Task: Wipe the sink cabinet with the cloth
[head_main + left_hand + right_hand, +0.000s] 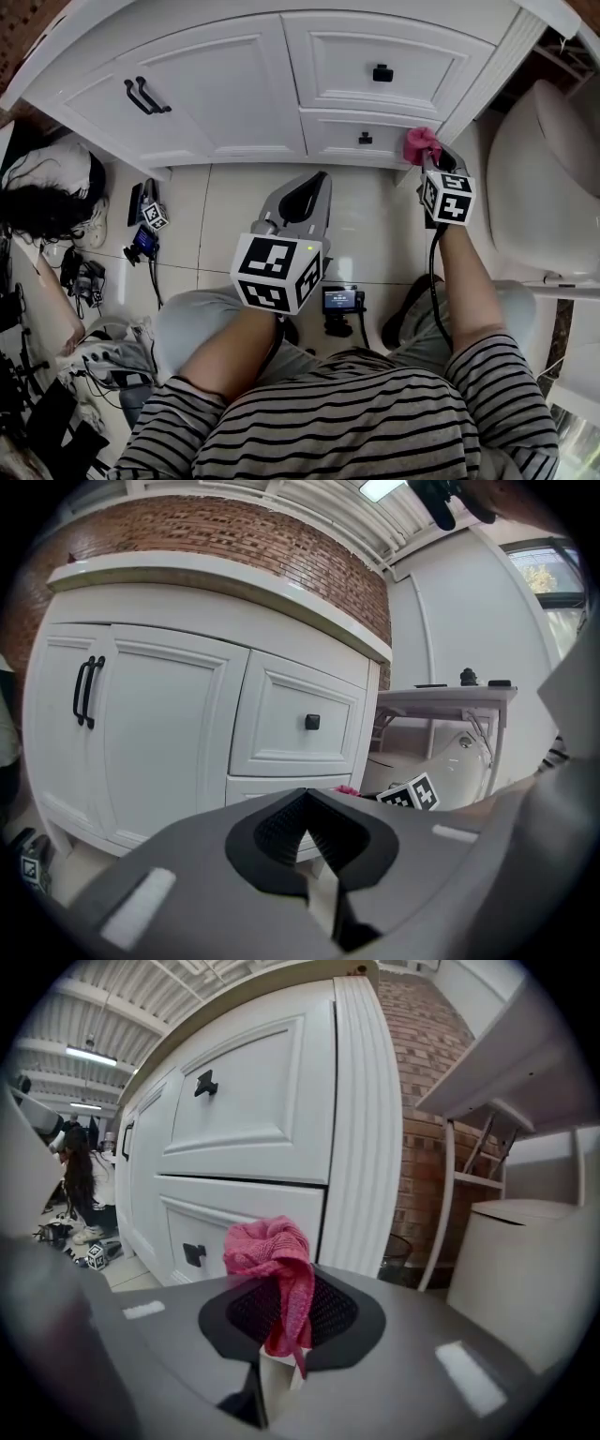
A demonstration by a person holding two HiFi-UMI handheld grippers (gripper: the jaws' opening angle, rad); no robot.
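R gripper (427,155) (281,1335): jaws clamped on the pink cloth (420,142) (270,1258). Cloth was bunched above the jaw tips, w/ one tail hanging down betw. them. Cloth sat at the lower R corner of the white sink cabinet (234,84) (253,1110), level w/ the lower drawer and by the fluted corner post (361,1129). Contact w/ the cabinet face could not be confirmed from either view.

L gripper (311,187) (307,817): jaws closed together, nothing betw. them. It was held over the tiled floor (220,216) in front of the cabinet, apart from it.

Cabinet: two doors on the L w/ paired black pull handles (146,96) (86,691). Two drawers on the R, each w/ a black knob: upper knob (382,73), lower knob (365,138). Brick wall (244,536) showed above and behind the cabinet.

Other items: white lidded container (539,178) (525,1269) stood just R of the cabinet. Small marker cube (155,217) lay on the floor to the L, among cables. Small screen device (339,300) sat on the floor betw. the operator's knees. Operator wore a striped shirt (375,412).
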